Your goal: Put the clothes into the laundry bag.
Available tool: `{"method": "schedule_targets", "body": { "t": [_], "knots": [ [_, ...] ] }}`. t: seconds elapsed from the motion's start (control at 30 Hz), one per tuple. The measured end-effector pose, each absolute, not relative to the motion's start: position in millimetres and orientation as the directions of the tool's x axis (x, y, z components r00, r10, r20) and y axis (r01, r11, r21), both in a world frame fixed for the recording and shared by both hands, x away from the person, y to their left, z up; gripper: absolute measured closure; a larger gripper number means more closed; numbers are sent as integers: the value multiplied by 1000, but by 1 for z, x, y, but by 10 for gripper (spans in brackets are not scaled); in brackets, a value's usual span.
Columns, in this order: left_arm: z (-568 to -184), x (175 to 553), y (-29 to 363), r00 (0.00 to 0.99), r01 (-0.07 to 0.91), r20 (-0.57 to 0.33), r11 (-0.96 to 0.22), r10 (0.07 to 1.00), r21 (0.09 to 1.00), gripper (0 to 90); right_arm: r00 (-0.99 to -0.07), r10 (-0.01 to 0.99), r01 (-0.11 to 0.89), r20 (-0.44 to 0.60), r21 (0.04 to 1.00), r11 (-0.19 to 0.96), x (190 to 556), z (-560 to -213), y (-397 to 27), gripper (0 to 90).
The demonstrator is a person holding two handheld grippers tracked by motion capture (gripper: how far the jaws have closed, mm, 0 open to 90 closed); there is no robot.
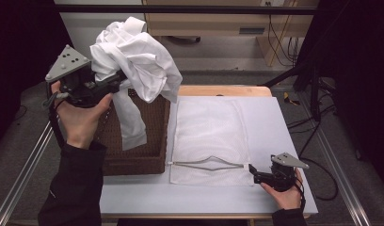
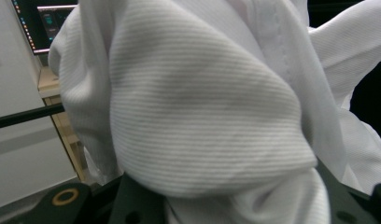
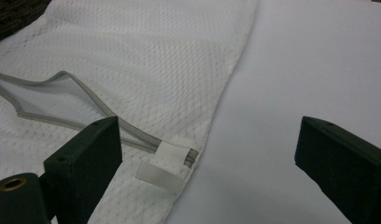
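Landmark = mesh laundry bag (image 1: 211, 141), lying flat on the table (image 1: 284, 141).

Nearest: right gripper (image 1: 254, 175) sits at the bag's near right corner, low over the table, held in the person's right hand (image 1: 286, 190). In the right gripper view its 2 fingers (image 3: 83, 156) stand wide apart with nothing between them; 1 finger is over the mesh just beside the bag's zipper tab (image 3: 167, 163), the other over bare table right of the bag. No contact with the bag that I can tell.

Bag's near edge: grey-trimmed zipper opening (image 1: 209, 165) gapes a little, mouth running along that edge.

Left of the bag: brown wicker basket (image 1: 138, 160), touching or just beside the bag's left edge.

Farther, above the basket and left of the bag: left gripper (image 1: 116, 79), raised well off the table in the left hand (image 1: 82, 115). Fingers partly closed, clamped on a bunched white garment (image 1: 136, 56). Garment is in the air, 1 loose end hanging down into the basket. In the left gripper view the white ribbed cloth (image 2: 202, 107) bulges over the jaws.
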State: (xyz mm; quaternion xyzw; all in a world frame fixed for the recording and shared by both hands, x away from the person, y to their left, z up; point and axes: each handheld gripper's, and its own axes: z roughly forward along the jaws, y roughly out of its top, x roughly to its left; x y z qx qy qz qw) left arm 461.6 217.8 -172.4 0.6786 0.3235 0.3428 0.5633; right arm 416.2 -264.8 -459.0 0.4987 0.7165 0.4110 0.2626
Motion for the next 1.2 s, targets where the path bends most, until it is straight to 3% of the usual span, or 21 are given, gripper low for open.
{"method": "schedule_targets", "body": {
  "t": [0.63, 1.2],
  "knots": [
    [-141, 460, 184, 597, 2, 94, -119, 797, 993, 632, -364, 931, 491, 35, 857, 160, 416, -458, -266, 79],
    [-126, 448, 118, 698, -32, 107, -119, 708, 992, 629, -362, 931, 478, 47, 866, 143, 413, -454, -271, 83]
  ]
}}
